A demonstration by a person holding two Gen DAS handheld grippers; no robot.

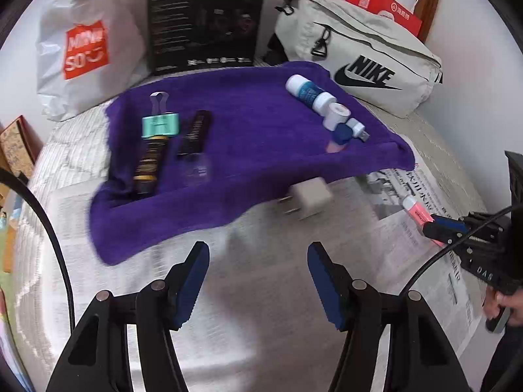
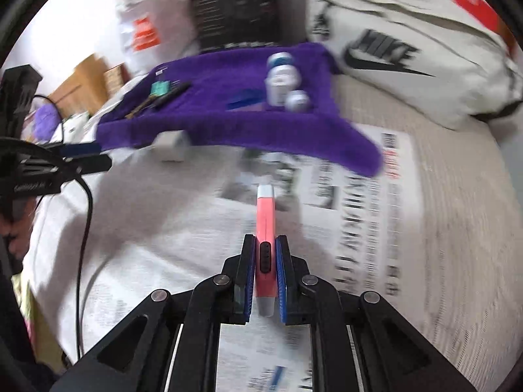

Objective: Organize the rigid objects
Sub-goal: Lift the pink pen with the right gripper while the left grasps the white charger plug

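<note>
A purple cloth [image 1: 248,130] lies on the newspaper-covered table. On it lie a teal binder clip [image 1: 160,124], two dark tubes [image 1: 194,134], a blue-and-white bottle [image 1: 309,93], a white tape roll [image 1: 336,116] and a small USB stick [image 1: 358,129]. A white charger plug [image 1: 310,201] sits at the cloth's front edge, ahead of my open, empty left gripper [image 1: 258,254]. My right gripper [image 2: 265,245] is shut on a pink utility knife [image 2: 264,215], held above the newspaper; it also shows at the right of the left wrist view [image 1: 416,212].
A grey Nike bag [image 1: 369,62] lies at the back right. A black box [image 1: 206,16] and a white shopping bag [image 1: 85,42] stand at the back. Newspaper [image 1: 425,215] covers the table; cardboard boxes [image 1: 14,147] sit at the left edge.
</note>
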